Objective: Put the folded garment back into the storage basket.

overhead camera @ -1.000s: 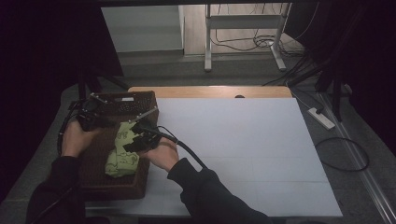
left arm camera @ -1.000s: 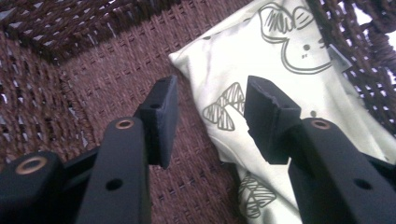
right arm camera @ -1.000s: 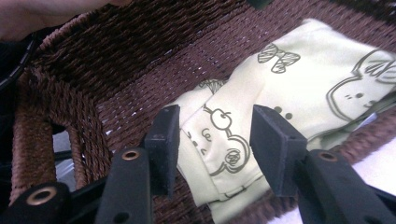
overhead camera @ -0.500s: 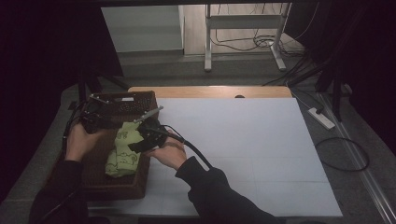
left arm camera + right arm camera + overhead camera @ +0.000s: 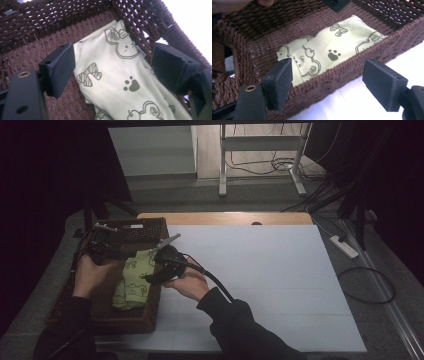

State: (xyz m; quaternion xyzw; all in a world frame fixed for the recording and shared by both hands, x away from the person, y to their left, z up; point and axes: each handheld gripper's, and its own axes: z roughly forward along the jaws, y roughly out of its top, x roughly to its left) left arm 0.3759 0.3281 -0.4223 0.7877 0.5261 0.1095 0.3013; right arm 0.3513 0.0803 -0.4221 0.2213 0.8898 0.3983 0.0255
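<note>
A pale green cloth (image 5: 131, 281) printed with animal drawings lies folded in a brown wicker basket (image 5: 146, 225) at the table's left. My left gripper (image 5: 119, 253) hovers over the basket's far left. In the left gripper view its jaws (image 5: 112, 62) stand apart over the cloth (image 5: 120, 80) and have just been opening, with no pad touching it. My right gripper (image 5: 151, 276) is at the basket's right wall. Its jaws (image 5: 329, 75) have also just been opening and hang above the basket wall (image 5: 352, 70), with the cloth (image 5: 329, 50) lying beyond them.
A white sheet (image 5: 260, 275) covers the table to the right of the basket. A wooden edge (image 5: 225, 218) runs along the far side. Metal stand legs (image 5: 222, 165) and cables sit on the floor behind, with a power strip (image 5: 344, 246) at the right.
Both pairs of jaws have let go of the cloth, which now rests in the basket. Both hands have shifted slightly to the right.
</note>
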